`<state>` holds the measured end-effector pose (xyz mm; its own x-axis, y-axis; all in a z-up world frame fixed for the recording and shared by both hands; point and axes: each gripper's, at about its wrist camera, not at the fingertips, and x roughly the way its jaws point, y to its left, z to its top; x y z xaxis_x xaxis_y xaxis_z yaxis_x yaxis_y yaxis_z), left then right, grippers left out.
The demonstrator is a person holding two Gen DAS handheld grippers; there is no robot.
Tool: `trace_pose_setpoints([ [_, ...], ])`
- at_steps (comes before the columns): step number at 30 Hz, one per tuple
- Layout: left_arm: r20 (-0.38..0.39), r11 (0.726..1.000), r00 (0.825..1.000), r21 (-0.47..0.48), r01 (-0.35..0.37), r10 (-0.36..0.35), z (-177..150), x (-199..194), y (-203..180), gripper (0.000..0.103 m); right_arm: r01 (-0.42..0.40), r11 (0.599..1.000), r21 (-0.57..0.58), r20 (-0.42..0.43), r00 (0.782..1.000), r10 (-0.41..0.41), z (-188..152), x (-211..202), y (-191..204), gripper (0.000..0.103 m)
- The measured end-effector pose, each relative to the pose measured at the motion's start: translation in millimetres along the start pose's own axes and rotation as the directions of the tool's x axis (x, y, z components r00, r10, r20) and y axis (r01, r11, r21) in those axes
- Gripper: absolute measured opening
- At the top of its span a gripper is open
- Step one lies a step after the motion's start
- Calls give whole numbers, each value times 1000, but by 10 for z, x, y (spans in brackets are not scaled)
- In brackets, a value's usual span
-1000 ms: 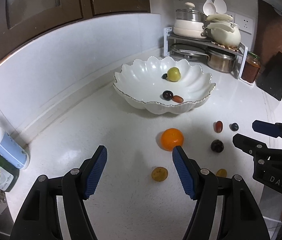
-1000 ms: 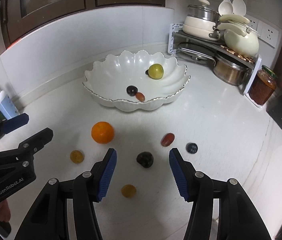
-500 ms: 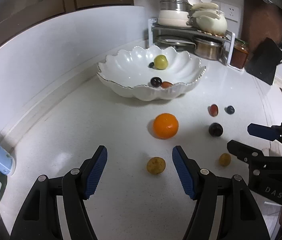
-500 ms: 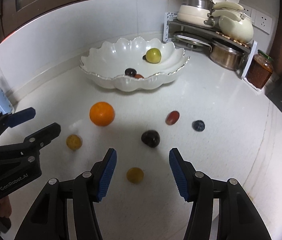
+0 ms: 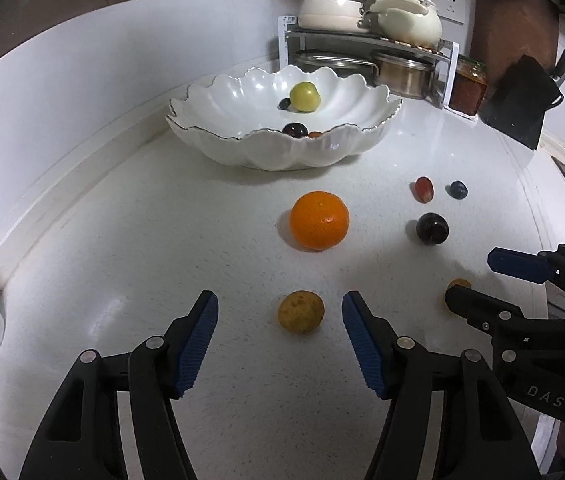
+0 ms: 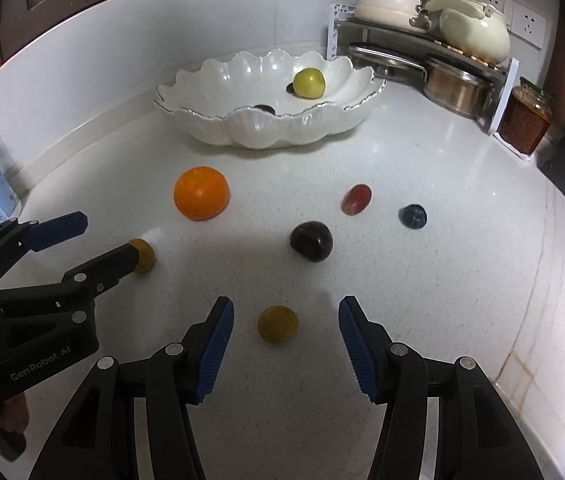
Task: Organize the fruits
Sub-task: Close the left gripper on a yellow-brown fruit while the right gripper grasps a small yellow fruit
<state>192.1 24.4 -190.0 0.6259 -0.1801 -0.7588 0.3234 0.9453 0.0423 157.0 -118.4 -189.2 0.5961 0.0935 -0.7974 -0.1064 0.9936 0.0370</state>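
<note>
Grippers first, nearest the cameras: the left gripper [image 5: 276, 334] is spread around a small speckled yellow fruit [image 5: 301, 311], which sits between the blue pads without touching either; its jaws have just been closing a little. The right gripper [image 6: 285, 334] is likewise spread, with a second small yellow fruit [image 6: 278, 324] between its pads, slightly toward the 9 o'clock side and clear of both.

So the step in hand looks like a 2-handed pick: each gripper is lined up on 1 small fruit on the white desk [image 5: 162, 240], and neither holds anything yet.

Farther out, in the right wrist view, a dark plum [image 6: 311, 240] lies at 12 o'clock from the right gripper, a red grape [image 6: 356, 199] and a blueberry [image 6: 413, 216] beyond it toward 1 o'clock, and an orange [image 6: 201, 193] at 11 o'clock. Farthest, at 12 o'clock, stands the scalloped white bowl [image 6: 266, 128], already holding a yellow-green fruit [image 6: 309, 83] and some dark ones.

Next, I judge, each gripper must settle lower so the pads bracket its fruit's middle, then close gently; round fruit may roll off if 1 pad touches first. Then comes the lift and carry to the bowl.
</note>
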Motion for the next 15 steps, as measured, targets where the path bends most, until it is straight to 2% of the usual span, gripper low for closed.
trace_pose_setpoints([
  [4, -4, 1000, 1000, 11, 9, -9, -12, 45, -16, 63, -6, 1000, 5, -13, 1000, 6, -42, 65, 2, 56],
  [8, -15, 1000, 1000, 25, 19, -19, -27, 104, -39, 55, -5, 1000, 5, -13, 1000, 5, -68, 96, 8, 56],
  [13, -17, 999, 1000, 26, 22, -22, -20, 146, -59, 54, -12, 1000, 11, -23, 1000, 12, -88, 138, 7, 55],
  [15, -20, 999, 999, 25, 25, -25, -24, 160, -59, 50, -13, 1000, 13, -27, 1000, 13, -96, 155, 5, 55],
])
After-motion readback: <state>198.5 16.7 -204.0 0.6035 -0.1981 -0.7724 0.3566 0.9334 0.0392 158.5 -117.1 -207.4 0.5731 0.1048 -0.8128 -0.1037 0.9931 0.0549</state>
